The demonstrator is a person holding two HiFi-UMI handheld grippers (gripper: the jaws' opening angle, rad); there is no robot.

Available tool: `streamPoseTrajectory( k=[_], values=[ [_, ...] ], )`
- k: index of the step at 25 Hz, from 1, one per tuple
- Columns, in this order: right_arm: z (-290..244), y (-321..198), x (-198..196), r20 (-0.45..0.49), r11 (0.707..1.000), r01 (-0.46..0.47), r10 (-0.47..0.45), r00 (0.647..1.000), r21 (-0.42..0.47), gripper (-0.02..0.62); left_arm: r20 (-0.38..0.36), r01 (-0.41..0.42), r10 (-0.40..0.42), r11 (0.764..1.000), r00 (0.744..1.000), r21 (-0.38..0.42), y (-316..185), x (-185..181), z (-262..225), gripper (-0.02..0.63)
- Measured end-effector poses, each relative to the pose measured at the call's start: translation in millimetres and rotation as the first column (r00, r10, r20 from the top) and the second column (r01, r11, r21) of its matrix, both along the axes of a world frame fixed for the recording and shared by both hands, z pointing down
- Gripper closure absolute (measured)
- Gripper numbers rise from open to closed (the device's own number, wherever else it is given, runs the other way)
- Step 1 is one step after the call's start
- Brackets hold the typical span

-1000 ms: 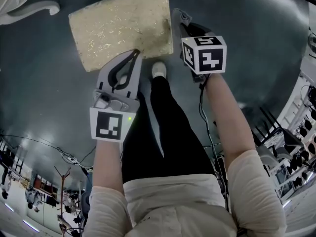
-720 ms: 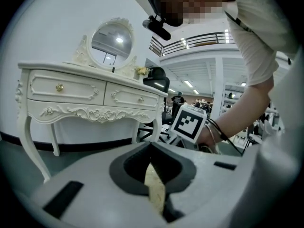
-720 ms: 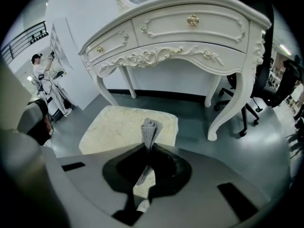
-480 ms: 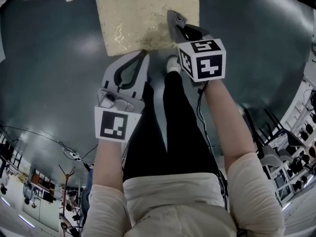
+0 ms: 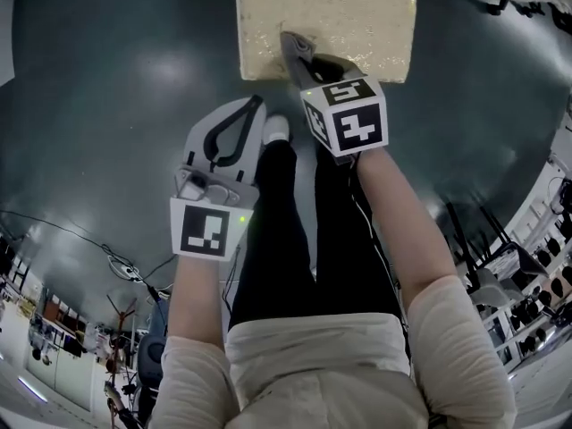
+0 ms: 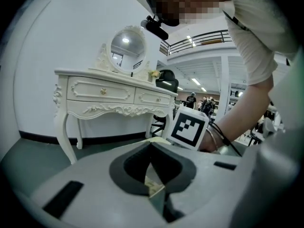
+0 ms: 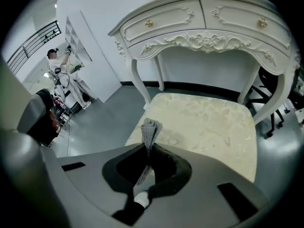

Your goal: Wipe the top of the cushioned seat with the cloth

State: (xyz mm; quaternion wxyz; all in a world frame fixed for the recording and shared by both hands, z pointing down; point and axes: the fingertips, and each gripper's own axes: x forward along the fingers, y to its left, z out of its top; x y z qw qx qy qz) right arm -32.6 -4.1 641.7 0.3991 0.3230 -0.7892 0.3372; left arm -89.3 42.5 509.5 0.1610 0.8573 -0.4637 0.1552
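Grey floor fills most of the head view, dark and a bit shiny. The white dressing table with curly legs and two drawers stands over the back of the cushioned seat, and a round mirror sits on top of it. The seat is pale yellow with a bumpy leafy pattern, and it lies at the top of the head view, just in front of the person's feet. The person's legs are in black trousers, with one white shoe showing near the front edge of the seat. The right hand-held gripper reaches over the front edge of the seat, close to its front left corner. Its jaws are squeezed tight on the cloth. The left hand-held gripper is held back over the floor, just short of the seat and beside the shoe. Its jaws meet at the tips and hold nothing that can be made out. The cloth is grey and knitted, and a small folded bit pokes out past the jaw tips above the seat; whether it touches the seat cannot be told.
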Motion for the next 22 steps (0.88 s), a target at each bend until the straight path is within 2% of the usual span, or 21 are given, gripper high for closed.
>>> streamPoseTrajectory(
  k=[11,22],
  values=[
    [27,10,-77,0.03,0.996,0.065,-0.063,0.998,-0.057,0.568,0.002,0.048,-0.048,0.999,0.999,-0.024,4,-58,16,0.604],
    [39,2,-62,0.018,0.993,0.054,-0.052,0.998,-0.101,0.568,-0.017,0.052,-0.052,0.998,0.998,-0.024,-7,-44,16,0.604]
  ],
)
